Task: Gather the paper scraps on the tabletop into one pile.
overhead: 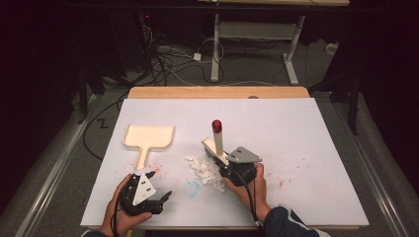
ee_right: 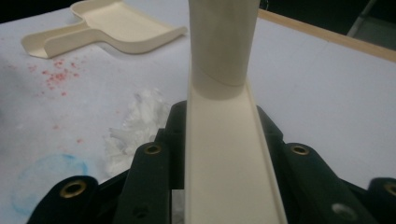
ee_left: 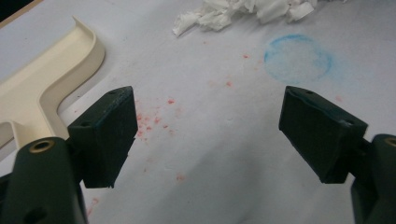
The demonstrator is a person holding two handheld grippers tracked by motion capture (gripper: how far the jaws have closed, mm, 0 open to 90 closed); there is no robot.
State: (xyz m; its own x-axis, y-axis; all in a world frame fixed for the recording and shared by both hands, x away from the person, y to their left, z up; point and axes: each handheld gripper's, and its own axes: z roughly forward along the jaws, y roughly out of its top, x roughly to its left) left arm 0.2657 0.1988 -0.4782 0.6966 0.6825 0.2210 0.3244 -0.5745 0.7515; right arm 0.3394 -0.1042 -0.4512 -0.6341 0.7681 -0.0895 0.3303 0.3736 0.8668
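The right gripper point(overhead: 223, 160) squeezes the stiff, light brush point(overhead: 217, 140) by its flat head, beside the soft paper bits point(overhead: 205, 170), while the left gripper point(overhead: 160, 185) stays wide open.

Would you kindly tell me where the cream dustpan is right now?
In the high view the cream dustpan lies on the white table, left of centre, left of the pile of white paper scraps and beyond the left hand-held gripper.

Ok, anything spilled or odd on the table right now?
Yes: white paper scraps lie loose beside the right gripper, which grips a cream brush. Red specks and a blue ring stain mark the sheet. The dustpan lies empty.
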